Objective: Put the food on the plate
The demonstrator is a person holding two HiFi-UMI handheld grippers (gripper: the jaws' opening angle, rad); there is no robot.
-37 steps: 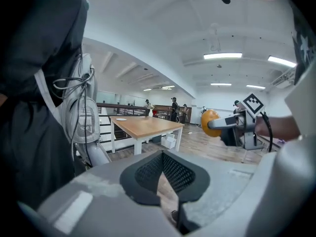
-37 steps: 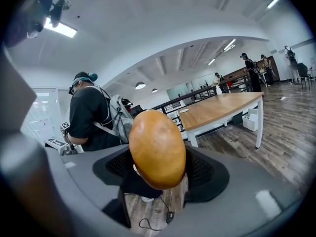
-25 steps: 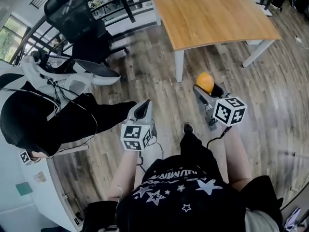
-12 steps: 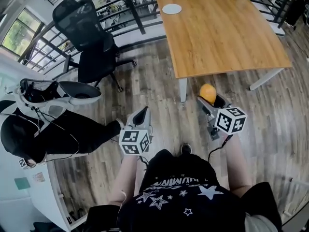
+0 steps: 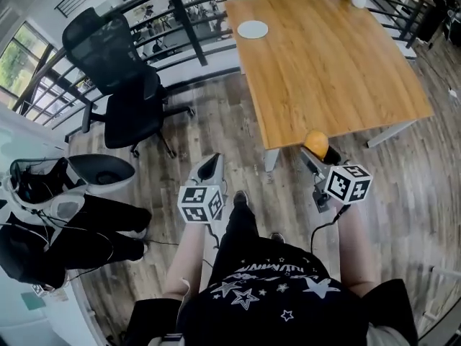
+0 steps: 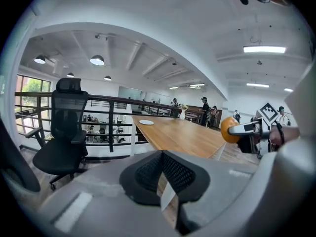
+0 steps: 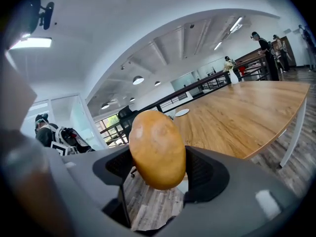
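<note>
My right gripper (image 5: 318, 152) pinches a rounded yellow-brown piece of food (image 7: 157, 149) between its jaws, held in the air at the near edge of the wooden table (image 5: 338, 71). The white plate (image 5: 253, 29) sits at the table's far corner, well apart from the food. My left gripper (image 5: 210, 166) hangs over the floorboards, its jaws pressed together on nothing.

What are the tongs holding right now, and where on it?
Right tongs grip the rounded orange-brown food by its two sides, near the middle. Left tongs are shut and empty.
</note>
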